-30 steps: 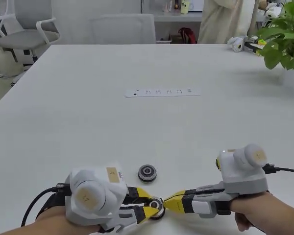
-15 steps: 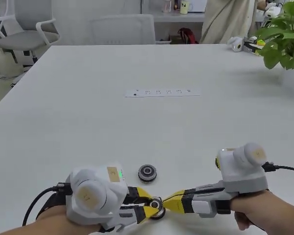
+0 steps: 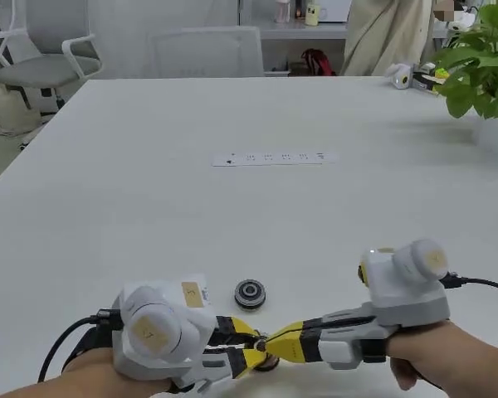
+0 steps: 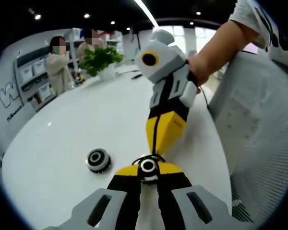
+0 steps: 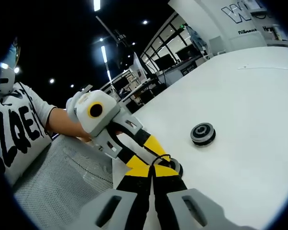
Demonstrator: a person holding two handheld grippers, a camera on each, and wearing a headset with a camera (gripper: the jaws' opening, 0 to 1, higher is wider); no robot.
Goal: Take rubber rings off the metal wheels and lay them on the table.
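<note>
Left gripper (image 4: 148, 168): jaws clamped on metal wheel (image 4: 148, 165), near the table (image 3: 232, 215) edge. Right gripper (image 5: 152, 170): jaws pressed together, apparently pinching its rubber ring (image 5: 162, 158). Second wheel (image 3: 250, 293): just beyond, ring seemingly on. Judged: neither ring laid down yet.

Matt plastic, dull rubber and bright metal on a smooth white top.
The table (image 3: 149, 207) is smooth, matt white. The left gripper (image 4: 148, 170) and right gripper (image 5: 153, 168) have matt white and grey plastic shells with yellow-and-black tips. At lower centre the loose wheel (image 3: 250, 293) shows a shiny metal hub under dull black rubber; the pinched wheel (image 4: 148, 166) looks alike, its thin black ring (image 5: 158, 157) matt.
</note>
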